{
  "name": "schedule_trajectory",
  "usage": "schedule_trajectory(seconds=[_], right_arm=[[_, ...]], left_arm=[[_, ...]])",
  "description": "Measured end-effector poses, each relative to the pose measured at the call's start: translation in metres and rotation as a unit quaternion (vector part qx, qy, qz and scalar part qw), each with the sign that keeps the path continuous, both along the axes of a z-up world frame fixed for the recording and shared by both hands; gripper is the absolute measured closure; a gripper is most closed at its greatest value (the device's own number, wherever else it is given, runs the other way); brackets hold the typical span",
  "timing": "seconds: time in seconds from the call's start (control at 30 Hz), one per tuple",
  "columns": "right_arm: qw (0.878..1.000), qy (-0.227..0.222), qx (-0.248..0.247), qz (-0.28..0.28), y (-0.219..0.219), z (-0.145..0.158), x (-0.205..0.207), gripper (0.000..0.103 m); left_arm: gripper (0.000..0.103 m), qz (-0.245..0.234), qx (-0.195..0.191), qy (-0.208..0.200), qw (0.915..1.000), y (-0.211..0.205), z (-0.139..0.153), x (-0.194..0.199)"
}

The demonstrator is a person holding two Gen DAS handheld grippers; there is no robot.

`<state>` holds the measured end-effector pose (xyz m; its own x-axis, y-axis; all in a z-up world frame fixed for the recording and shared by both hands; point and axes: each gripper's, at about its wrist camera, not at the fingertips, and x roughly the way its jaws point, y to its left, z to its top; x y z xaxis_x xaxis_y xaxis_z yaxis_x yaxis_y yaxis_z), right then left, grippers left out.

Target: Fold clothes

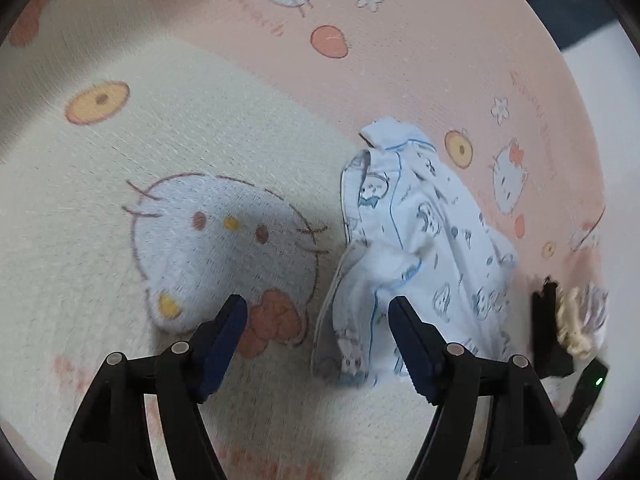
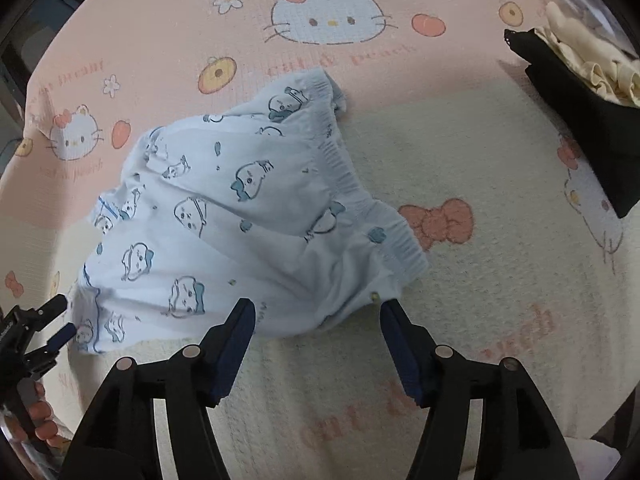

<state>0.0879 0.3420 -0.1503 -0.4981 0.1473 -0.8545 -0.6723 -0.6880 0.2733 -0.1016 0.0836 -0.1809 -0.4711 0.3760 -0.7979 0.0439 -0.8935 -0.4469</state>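
Light-blue printed shorts [image 1: 416,240] lie rumpled on a pink-and-cream cartoon-cat blanket [image 1: 240,160], beside the left hand-held gripper [image 1: 318,308], jaws apart and empty; this view is blurred. Right view: shorts [image 2: 240,216] ahead of the open, empty right hand-held gripper [image 2: 318,312]; black cloth [image 2: 592,120] is cut off at the edge.

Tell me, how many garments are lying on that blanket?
3: light blue printed shorts in the middle; a black garment at the right edge, a cream ruffled one atop it. More may be hidden.

Both grippers, left gripper [image 1: 318,316] and right gripper [image 2: 318,318], have black linkage arms, silver pivot pins and dark-blue ridged fingers [image 2: 234,354].
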Motion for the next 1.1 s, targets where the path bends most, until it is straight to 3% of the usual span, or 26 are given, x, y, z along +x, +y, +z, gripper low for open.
schedule_trajectory(seconds=[0.1,0.2,0.3,0.4,0.6,0.7,0.87,0.93,1.1], right_arm=[[1.0,0.005,-0.011,-0.007,0.006,0.003,0.01,0.038],[0.998,0.028,-0.043,-0.023,0.016,0.004,0.023,0.036],[0.987,0.084,-0.121,-0.063,0.026,0.002,0.036,0.036],[0.966,0.133,-0.194,-0.107,0.037,-0.006,0.05,0.036],[0.935,0.176,-0.267,-0.15,0.042,-0.014,0.062,0.036],[0.933,0.177,-0.276,-0.149,0.04,-0.014,0.064,0.036],[0.927,0.176,-0.296,-0.147,0.038,-0.022,0.055,0.036],[0.925,0.176,-0.303,-0.148,0.039,-0.028,0.048,0.036],[0.918,0.193,-0.309,-0.157,0.045,-0.038,0.035,0.036]], left_arm=[[0.032,-0.039,-0.058,0.007,0.9976,0.019,0.004,0.011],[0.032,-0.079,-0.076,0.008,0.9939,0.038,0.006,0.024],[0.032,-0.076,-0.037,0.001,0.9964,0.046,0.004,0.036],[0.032,-0.062,0.024,-0.011,0.9978,0.051,-0.003,0.045],[0.032,-0.009,0.116,-0.035,0.9926,0.057,-0.018,0.043],[0.032,0.02,0.156,-0.036,0.9868,0.052,-0.024,0.042],[0.032,0.066,0.233,-0.036,0.9695,0.043,-0.037,0.035],[0.032,0.079,0.248,-0.031,0.965,0.043,-0.04,0.03],[0.031,0.091,0.245,-0.012,0.965,0.054,-0.039,0.019]])
